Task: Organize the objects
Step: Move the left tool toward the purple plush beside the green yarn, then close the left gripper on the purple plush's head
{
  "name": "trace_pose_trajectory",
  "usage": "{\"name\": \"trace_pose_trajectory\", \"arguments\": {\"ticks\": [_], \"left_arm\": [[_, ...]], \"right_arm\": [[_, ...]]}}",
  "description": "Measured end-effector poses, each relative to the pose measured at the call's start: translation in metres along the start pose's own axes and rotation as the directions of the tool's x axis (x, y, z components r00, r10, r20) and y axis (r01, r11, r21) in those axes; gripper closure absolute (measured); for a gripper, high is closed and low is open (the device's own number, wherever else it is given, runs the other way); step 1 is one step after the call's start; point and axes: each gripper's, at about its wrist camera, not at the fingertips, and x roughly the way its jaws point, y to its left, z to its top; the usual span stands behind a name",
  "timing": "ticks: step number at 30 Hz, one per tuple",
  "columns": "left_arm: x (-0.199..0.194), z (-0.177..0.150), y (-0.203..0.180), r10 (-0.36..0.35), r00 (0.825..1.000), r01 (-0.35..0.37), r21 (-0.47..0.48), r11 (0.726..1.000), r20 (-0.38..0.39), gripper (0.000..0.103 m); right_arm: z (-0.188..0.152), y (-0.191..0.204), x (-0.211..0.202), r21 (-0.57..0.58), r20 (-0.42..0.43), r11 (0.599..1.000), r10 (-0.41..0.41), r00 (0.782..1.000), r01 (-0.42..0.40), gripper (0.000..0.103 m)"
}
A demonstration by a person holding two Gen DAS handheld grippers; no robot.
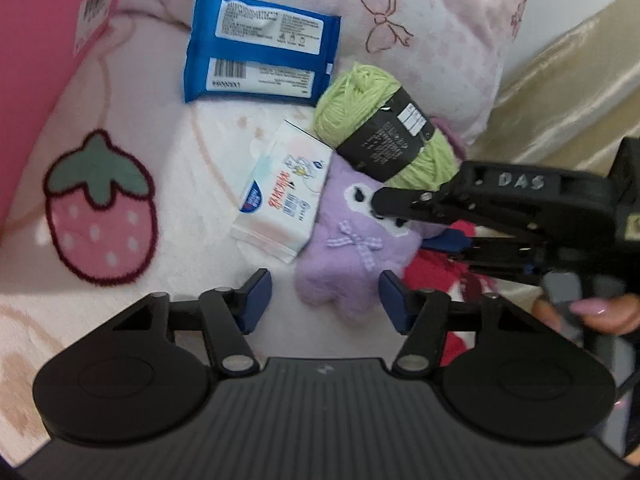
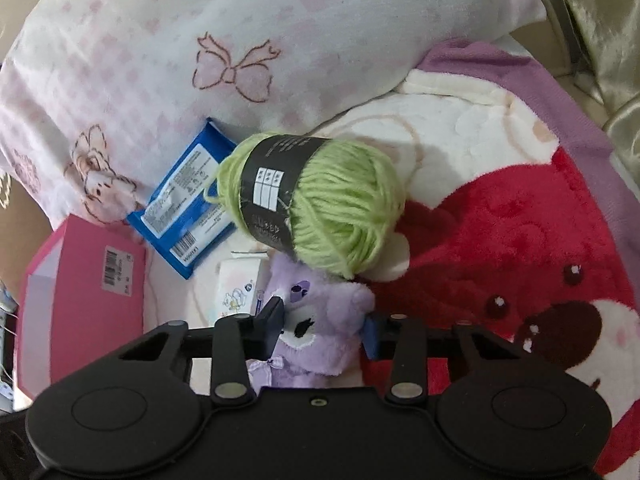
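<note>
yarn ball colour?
Light green yarn ball with a dark paper band; clearest in the right wrist view.

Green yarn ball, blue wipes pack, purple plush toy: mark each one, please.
Green yarn ball point(image 2: 344, 216): right wrist view, on the bare yarn.
Blue wipes pack point(image 1: 260, 44): left wrist view, on its printed label.
Purple plush toy point(image 1: 352, 248): left wrist view, on its bow.

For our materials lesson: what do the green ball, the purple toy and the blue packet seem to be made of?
Green ball: yarn, likely wool or acrylic; matte wound strands, dark paper band.
Purple toy: soft plush fabric; fuzzy pile, small ribbon bow.
Blue packet: thin plastic film, probably; glossy, crinkled, printed label.
</note>
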Motion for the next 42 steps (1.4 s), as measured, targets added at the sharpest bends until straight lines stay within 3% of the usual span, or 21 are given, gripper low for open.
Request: {"name": "trace_pose_trajectory", "arguments": {"ticks": [3,5,10,19,23,25,28,32,35,37,38,42], "left_arm": [[0.002,-0.002,0.005,-0.054,0.998,0.052,-0.066,0.996,-0.030,0.051],[0.003,-0.004,0.006,-0.038,0.999,0.035,-0.082,0.996,-0.035,0.051],[-0.006,-0.006,0.002,-0.032,0.999,0.031,-0.062,0.998,-0.019,0.053],[-0.040,-0.002,0.012,-0.086,0.996,0.084,-0.104,0.991,-0.016,0.054],[-0.047,-0.004,0.004,-0.033,0.999,0.033,-0.049,0.998,-0.007,0.054],[-0.049,-0.004,0.000,-0.006,1.000,0.006,-0.019,1.000,0.000,0.054],[-0.043,-0.004,0.001,0.020,1.000,-0.020,-0.003,1.000,0.003,0.054],[-0.024,-0.005,0.011,0.019,0.999,-0.021,-0.052,0.998,-0.034,0.054],[-0.022,-0.010,0.010,0.023,0.999,-0.024,-0.021,1.000,-0.030,0.054],[-0.021,-0.010,0.008,0.026,0.999,-0.027,-0.007,1.000,-0.031,0.061],[-0.021,-0.010,0.008,0.017,0.999,-0.017,-0.008,1.000,-0.030,0.067],[-0.018,-0.014,0.006,0.014,1.000,-0.014,0.007,1.000,-0.019,0.068]], "right_arm": [[-0.003,0.003,-0.002,-0.008,-0.011,0.999,0.031,0.999,-0.031,0.062],[-0.008,0.001,-0.003,0.005,-0.030,0.997,0.071,0.997,-0.071,0.062],[-0.014,0.001,-0.008,0.007,-0.045,0.997,0.083,0.996,-0.083,0.064],[-0.033,-0.016,-0.016,0.170,-0.153,0.966,0.224,0.963,-0.197,0.064],[-0.036,-0.027,-0.012,0.262,-0.182,0.945,0.248,0.952,-0.196,0.065],[-0.037,-0.030,-0.013,0.269,-0.190,0.949,0.219,0.957,-0.164,0.065],[-0.036,-0.022,-0.018,0.182,-0.196,0.978,0.137,0.971,-0.101,0.058],[-0.040,0.001,-0.030,-0.031,-0.134,0.998,-0.066,0.989,0.062,0.054],[-0.042,0.014,-0.031,-0.123,-0.106,0.990,-0.086,0.991,0.073,0.054],[-0.042,0.018,-0.028,-0.159,-0.105,0.985,-0.080,0.991,0.063,0.054],[-0.042,0.019,-0.026,-0.164,-0.112,0.985,-0.065,0.992,0.046,0.053],[-0.038,0.017,-0.017,-0.170,-0.130,0.984,-0.070,0.989,0.047,0.054]]}}
